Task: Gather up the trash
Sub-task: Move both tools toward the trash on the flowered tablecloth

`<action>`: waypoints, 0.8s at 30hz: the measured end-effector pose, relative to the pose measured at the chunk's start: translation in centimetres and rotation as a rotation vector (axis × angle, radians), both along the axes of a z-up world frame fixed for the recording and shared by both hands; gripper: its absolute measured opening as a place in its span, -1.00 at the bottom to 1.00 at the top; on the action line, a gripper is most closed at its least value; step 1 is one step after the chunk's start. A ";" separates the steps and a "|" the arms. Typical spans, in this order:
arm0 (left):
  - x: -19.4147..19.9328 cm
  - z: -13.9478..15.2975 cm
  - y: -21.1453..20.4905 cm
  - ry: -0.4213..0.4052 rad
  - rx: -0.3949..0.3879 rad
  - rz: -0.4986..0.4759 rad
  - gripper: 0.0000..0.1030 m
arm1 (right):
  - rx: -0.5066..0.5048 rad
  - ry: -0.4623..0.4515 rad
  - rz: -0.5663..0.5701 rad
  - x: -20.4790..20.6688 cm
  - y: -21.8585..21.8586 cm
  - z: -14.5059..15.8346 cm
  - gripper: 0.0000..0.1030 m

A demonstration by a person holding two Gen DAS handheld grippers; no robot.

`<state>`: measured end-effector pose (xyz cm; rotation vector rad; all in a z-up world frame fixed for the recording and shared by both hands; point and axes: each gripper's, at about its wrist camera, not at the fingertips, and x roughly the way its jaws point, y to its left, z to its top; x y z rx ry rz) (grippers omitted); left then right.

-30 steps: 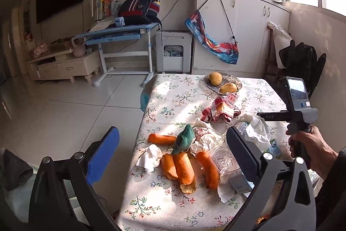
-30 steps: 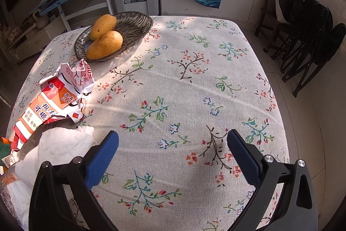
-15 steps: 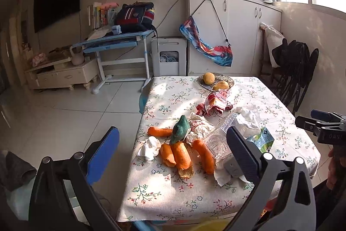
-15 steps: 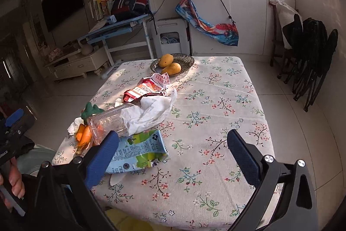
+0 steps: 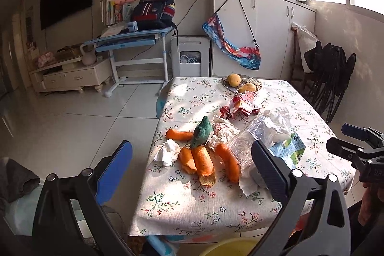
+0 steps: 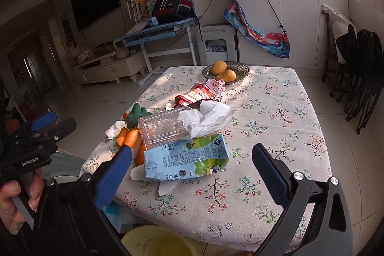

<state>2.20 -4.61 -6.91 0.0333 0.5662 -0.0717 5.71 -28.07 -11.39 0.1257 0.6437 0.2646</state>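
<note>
Nothing collected so far as the views show; the whole heap of trash sits on the table [image 6: 276,112] and both tools are empty.

The floral-cloth table carries it all toward its near left part; a yellow bin [image 6: 153,242] shows just below the near edge, contents unseen; the left gripper [image 5: 192,166] and right gripper [image 6: 192,170] both hang short of the table, jaws spread wide, gripping nothing; of the litter, largest first: a flattened blue-green milk carton [image 6: 187,161], a clear plastic box [image 6: 163,127] with crumpled white paper [image 6: 206,116] on it, a torn red wrapper [image 6: 199,95], curled orange peels [image 5: 204,161], a small tissue wad [image 5: 166,151].
</note>
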 end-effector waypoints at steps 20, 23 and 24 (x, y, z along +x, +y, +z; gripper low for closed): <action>0.8 -1.4 -0.3 0.064 0.043 0.002 0.86 | 0.131 0.127 -0.030 4.1 -1.3 -1.9 0.86; 1.2 -1.8 0.2 0.092 0.027 0.014 0.86 | 0.165 0.153 -0.039 5.4 -1.3 -2.2 0.86; 1.4 -1.9 0.4 0.105 0.014 0.017 0.86 | 0.186 0.167 -0.046 5.9 -1.5 -2.4 0.85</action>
